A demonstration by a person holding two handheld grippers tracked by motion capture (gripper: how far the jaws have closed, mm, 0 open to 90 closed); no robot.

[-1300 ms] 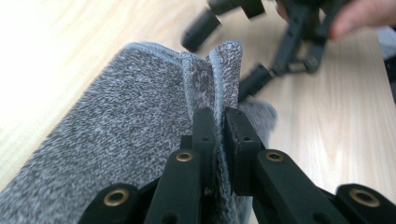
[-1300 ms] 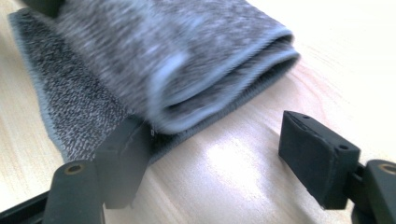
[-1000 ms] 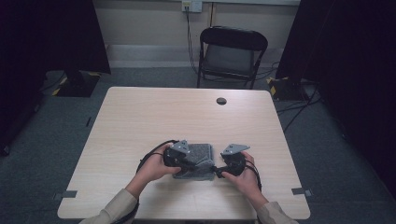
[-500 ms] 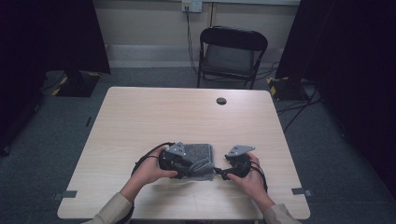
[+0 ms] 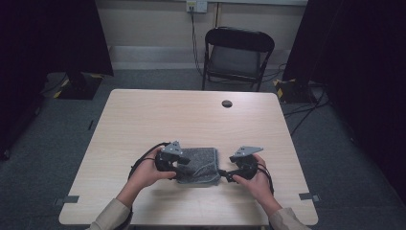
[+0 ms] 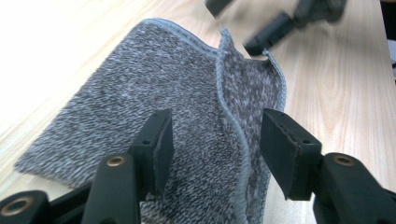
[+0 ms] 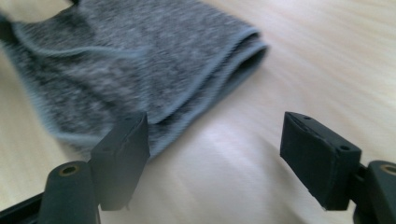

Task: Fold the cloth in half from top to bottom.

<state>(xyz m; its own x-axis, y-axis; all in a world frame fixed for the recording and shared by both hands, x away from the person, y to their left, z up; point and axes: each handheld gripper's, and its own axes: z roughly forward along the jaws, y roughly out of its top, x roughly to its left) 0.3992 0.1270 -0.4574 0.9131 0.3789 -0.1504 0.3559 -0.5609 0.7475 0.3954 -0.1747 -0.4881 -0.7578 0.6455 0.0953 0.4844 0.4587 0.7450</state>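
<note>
My left gripper (image 6: 215, 140) has just been opening over the cloth's (image 5: 201, 165) folded hem; nothing is pinched. My right gripper (image 7: 215, 154), jaws wide and empty, sits just right of the cloth.

I can't read any text, label, brand or number from here. The cloth (image 5: 201, 165), the table (image 5: 191, 115) and both grippers carry no legible markings.

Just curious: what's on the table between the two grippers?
A folded grey cloth lies between the left gripper and right gripper, seen in the high view.
</note>
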